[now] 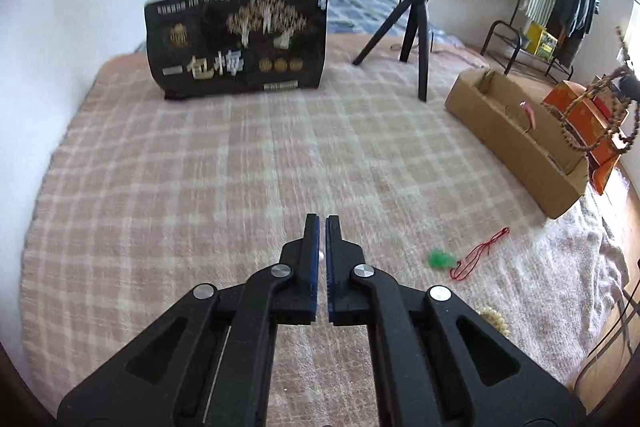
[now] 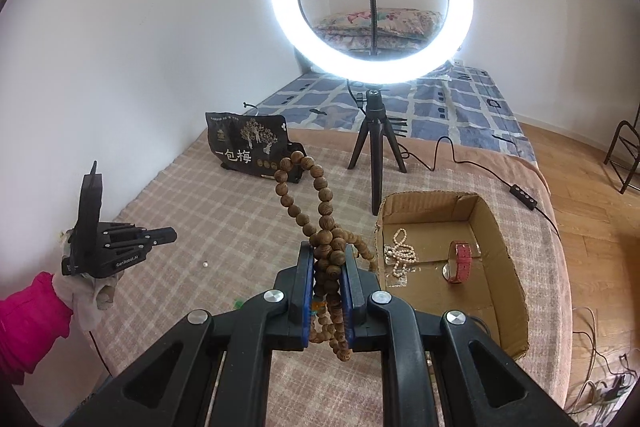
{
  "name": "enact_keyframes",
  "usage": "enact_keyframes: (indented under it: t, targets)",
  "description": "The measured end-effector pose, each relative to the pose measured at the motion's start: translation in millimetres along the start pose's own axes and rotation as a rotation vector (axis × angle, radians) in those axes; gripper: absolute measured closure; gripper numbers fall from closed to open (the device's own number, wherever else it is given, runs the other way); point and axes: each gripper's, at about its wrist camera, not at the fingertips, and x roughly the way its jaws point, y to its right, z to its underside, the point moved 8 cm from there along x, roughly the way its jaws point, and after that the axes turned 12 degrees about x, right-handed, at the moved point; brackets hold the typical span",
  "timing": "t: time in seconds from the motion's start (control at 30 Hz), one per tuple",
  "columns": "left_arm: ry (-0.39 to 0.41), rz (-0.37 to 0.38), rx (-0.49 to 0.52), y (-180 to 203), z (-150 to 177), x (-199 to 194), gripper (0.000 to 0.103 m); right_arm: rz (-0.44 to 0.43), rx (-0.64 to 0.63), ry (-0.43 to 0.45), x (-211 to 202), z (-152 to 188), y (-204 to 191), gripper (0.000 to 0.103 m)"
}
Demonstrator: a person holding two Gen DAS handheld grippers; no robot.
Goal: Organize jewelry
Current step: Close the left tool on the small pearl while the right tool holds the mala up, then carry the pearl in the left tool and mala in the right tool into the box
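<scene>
My right gripper (image 2: 328,247) is shut on a long string of brown wooden beads (image 2: 320,187), which loops up above the fingers and hangs down behind them. It is held just left of the open cardboard box (image 2: 504,267). Inside the box lie a pearl necklace (image 2: 400,251) and a red-strapped watch (image 2: 460,261). My left gripper (image 1: 322,217) is shut above the checked blanket (image 1: 200,167). A small white bead (image 1: 322,256) shows through the slit between its fingers. In the right wrist view a white bead (image 2: 205,263) lies on the blanket just beyond the left gripper (image 2: 172,235).
A green pendant (image 1: 442,259) on a red cord (image 1: 480,251) and a cream bead bracelet (image 1: 494,319) lie on the bed to the right. At the back stand a black snack bag (image 1: 240,43) and the ring light tripod (image 2: 374,147), its cable (image 2: 520,191) trailing behind the box.
</scene>
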Motion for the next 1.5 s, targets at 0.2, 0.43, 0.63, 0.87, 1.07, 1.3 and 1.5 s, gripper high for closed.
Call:
enact_keyframes:
  t: [0.2, 0.43, 0.63, 0.87, 1.07, 1.3, 1.5]
  targets:
    - [-0.07, 0.013, -0.035, 4.8, 27.2, 35.1, 0.101, 0.007, -0.007, -0.016, -1.4, 11.3, 3.2, 0.093]
    - [-0.083, -0.01, -0.032, 3.0, 33.4, 51.6, 0.097, 0.001, 0.019, -0.03, 2.8, 23.3, 10.3, 0.093]
    - [-0.065, -0.019, -0.014, 3.8, 34.5, 55.9, 0.065, 0.0, 0.012, -0.044, 6.5, 29.9, 11.7, 0.093]
    - [-0.041, -0.05, 0.011, 4.6, 34.7, 56.8, 0.077, -0.001, -0.004, -0.044, 7.7, 30.8, 8.7, 0.093]
    - [-0.023, -0.053, 0.016, 4.7, 35.5, 56.4, 0.094, 0.0, 0.0, -0.043, 9.3, 31.2, 10.2, 0.093]
    - [0.0, -0.065, 0.036, 10.6, 32.6, 45.5, 0.095, -0.002, 0.005, -0.041, 9.0, 31.5, 10.5, 0.093]
    - [0.054, -0.04, 0.037, 19.0, 13.3, 23.9, 0.095, -0.005, 0.017, -0.009, 0.0, 26.5, 14.2, 0.093]
